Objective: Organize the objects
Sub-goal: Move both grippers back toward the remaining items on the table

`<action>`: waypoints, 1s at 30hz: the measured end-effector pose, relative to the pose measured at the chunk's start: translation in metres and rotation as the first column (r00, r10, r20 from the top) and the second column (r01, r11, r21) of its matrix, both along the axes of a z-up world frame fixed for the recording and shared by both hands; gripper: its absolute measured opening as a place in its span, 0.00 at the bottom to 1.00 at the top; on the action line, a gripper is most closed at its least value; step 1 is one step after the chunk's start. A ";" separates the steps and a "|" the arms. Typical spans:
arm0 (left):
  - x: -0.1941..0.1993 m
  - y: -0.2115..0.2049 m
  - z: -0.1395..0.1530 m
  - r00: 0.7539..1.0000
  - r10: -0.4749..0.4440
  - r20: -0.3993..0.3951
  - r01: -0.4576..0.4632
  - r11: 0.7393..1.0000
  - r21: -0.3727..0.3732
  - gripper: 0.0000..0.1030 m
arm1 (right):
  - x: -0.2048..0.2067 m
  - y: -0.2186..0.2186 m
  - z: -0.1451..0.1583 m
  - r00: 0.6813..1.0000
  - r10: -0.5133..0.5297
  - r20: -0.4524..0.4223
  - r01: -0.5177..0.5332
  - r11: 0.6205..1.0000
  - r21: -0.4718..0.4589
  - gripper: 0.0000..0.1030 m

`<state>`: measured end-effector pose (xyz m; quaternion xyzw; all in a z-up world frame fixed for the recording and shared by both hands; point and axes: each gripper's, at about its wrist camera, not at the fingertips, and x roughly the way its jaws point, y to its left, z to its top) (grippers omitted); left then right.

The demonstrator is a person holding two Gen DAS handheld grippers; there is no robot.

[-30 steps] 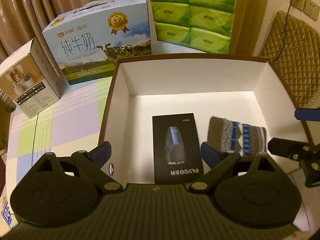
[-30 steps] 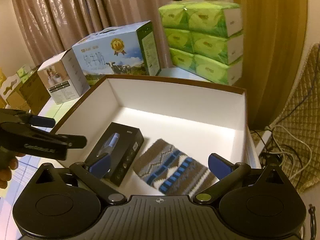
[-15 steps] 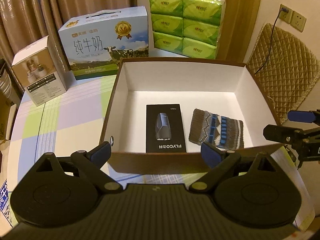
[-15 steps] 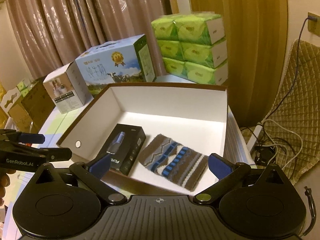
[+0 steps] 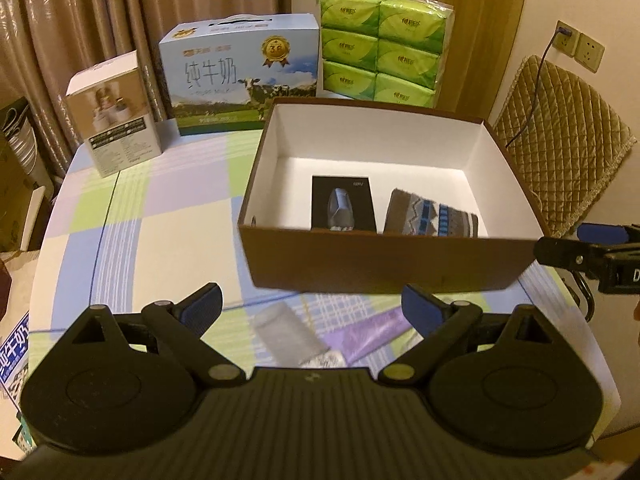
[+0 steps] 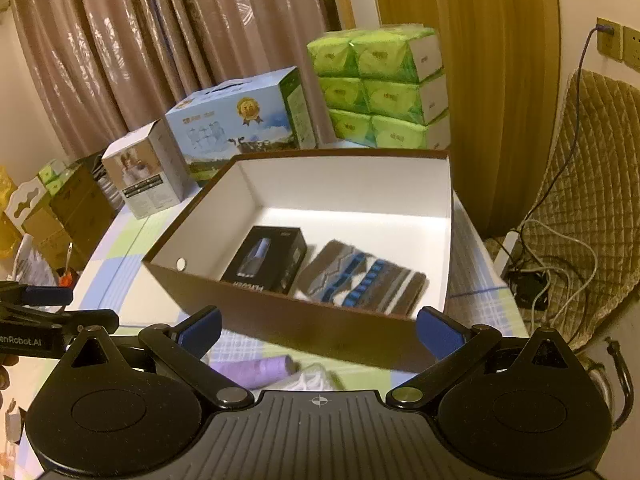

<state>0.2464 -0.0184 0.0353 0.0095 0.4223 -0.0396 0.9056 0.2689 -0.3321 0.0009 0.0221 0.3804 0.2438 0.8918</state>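
Ahead of the left claw sits one brown box (image 5: 380, 268) holding one black carton (image 5: 344, 204) and one knitted piece (image 5: 432, 216). Beyond it stand one milk carton (image 5: 244, 76), one small white box (image 5: 114, 112) and six green tissue packs (image 5: 384, 48). Between the claw's fingers lie one grey pouch (image 5: 288, 332) and one purple packet (image 5: 372, 336).

Matt cardboard box (image 5: 384, 268), knitted wool cloth (image 6: 362, 282), glossy curtains (image 6: 160, 40)

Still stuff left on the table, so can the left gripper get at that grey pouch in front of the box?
Probably yes: the left gripper is open, the grey pouch lies just below it, nothing between.
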 end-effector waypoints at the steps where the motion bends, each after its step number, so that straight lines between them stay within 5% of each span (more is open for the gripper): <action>1: -0.005 0.002 0.000 1.000 0.002 0.001 -0.002 1.000 0.001 0.92 | -0.004 0.000 0.000 1.000 -0.002 -0.003 0.002 1.000 -0.001 0.98; 16: -0.056 0.033 -0.014 0.999 0.026 -0.023 -0.025 1.000 0.007 0.92 | -0.053 0.006 -0.018 0.997 0.023 -0.074 -0.024 1.000 -0.012 0.98; 30: -0.085 0.056 -0.052 0.989 0.069 -0.129 -0.067 0.998 0.021 0.92 | -0.068 0.016 -0.047 0.988 0.031 -0.149 -0.040 0.997 -0.059 0.98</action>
